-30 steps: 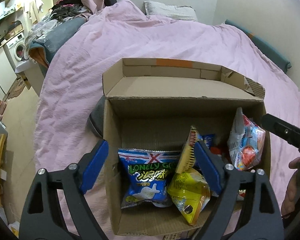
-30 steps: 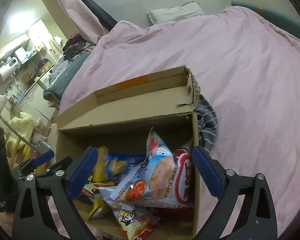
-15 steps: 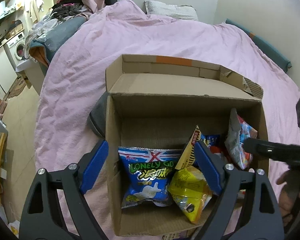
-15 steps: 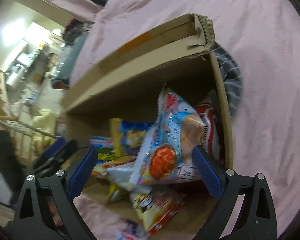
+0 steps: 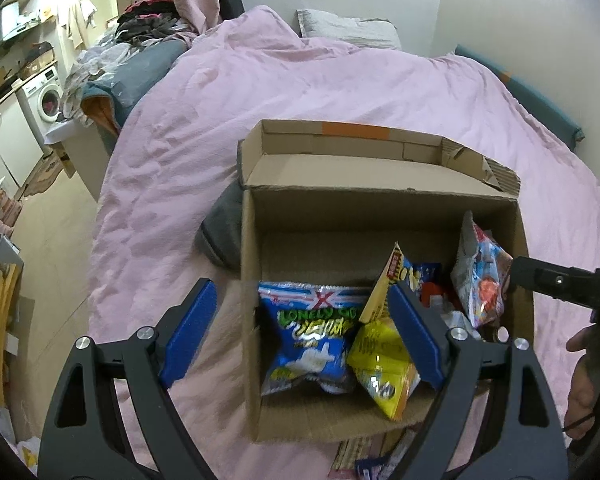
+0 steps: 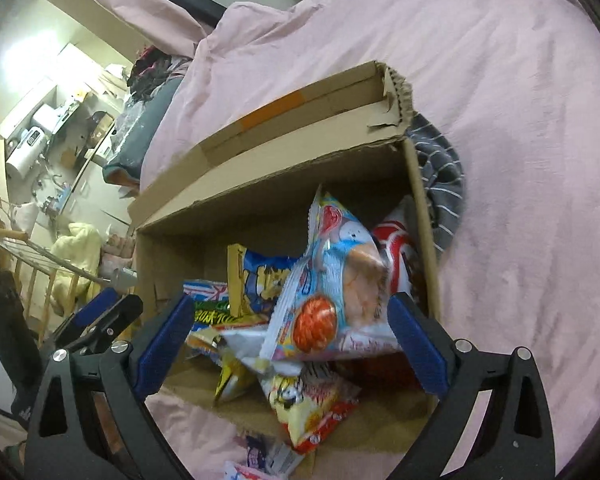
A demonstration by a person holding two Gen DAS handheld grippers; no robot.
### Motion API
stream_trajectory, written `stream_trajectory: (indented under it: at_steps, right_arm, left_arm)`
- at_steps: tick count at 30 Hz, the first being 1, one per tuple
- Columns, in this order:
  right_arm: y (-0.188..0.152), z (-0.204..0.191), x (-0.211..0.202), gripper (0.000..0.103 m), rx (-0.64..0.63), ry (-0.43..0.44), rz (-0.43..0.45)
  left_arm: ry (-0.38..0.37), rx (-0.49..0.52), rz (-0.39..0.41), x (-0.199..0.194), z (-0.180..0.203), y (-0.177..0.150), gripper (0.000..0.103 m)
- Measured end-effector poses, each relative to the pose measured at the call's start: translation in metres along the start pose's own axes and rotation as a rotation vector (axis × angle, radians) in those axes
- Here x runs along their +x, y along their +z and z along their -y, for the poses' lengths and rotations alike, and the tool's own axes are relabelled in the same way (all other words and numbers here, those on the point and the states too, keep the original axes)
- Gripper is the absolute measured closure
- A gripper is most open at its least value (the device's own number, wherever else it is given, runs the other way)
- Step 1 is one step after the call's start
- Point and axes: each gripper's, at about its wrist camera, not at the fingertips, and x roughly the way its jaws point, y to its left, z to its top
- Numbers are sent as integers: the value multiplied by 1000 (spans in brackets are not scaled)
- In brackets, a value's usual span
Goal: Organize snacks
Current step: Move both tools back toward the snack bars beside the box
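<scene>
A pink quilt (image 5: 340, 80) spreads across the bed ahead of both grippers. On it sits an open cardboard box (image 5: 380, 208), flaps up on the far side, directly in front of the left gripper (image 5: 302, 334) and ahead of the right gripper (image 6: 290, 344). A grey striped cloth (image 6: 444, 184) pokes out from under the box, beyond the right gripper's right finger.

The left gripper's jaws stand wide apart, holding nothing: its left finger is outside the box's left wall, its right finger over the snacks. Between them lies a blue bag (image 5: 316, 336), with a yellow bag (image 5: 384, 360) touching it just by the right finger. Farther right, a pale shrimp bag (image 5: 480, 276) stands on edge against the box's right wall.

The right gripper's jaws are also wide apart and empty, framing the shrimp bag (image 6: 332, 284) without touching it. Behind that, toward the right wall, is a red-and-white bag (image 6: 396, 248); below it, nearer the gripper, lies a red-yellow bag (image 6: 312, 400). A few small packets (image 6: 260, 456) lie on the quilt at the box's near edge, between the fingers.
</scene>
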Motion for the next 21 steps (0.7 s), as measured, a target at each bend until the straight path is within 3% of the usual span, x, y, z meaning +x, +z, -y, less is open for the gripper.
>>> stream_trajectory:
  at_steps: [5,15,21]
  right_arm:
    - [-15,-7,-23,3,-16,-1,25]
    - [-59,-11,-39,3,-11,-25,1]
    - [-95,-12,-33,3,-35,-61,-91]
  left_arm:
    - [9,-22,4,-20,-10,-14,18]
    - [6,-60,-70,-40,-22,-57,18]
    - [-25,-41,-186,-35,-16,-85,18]
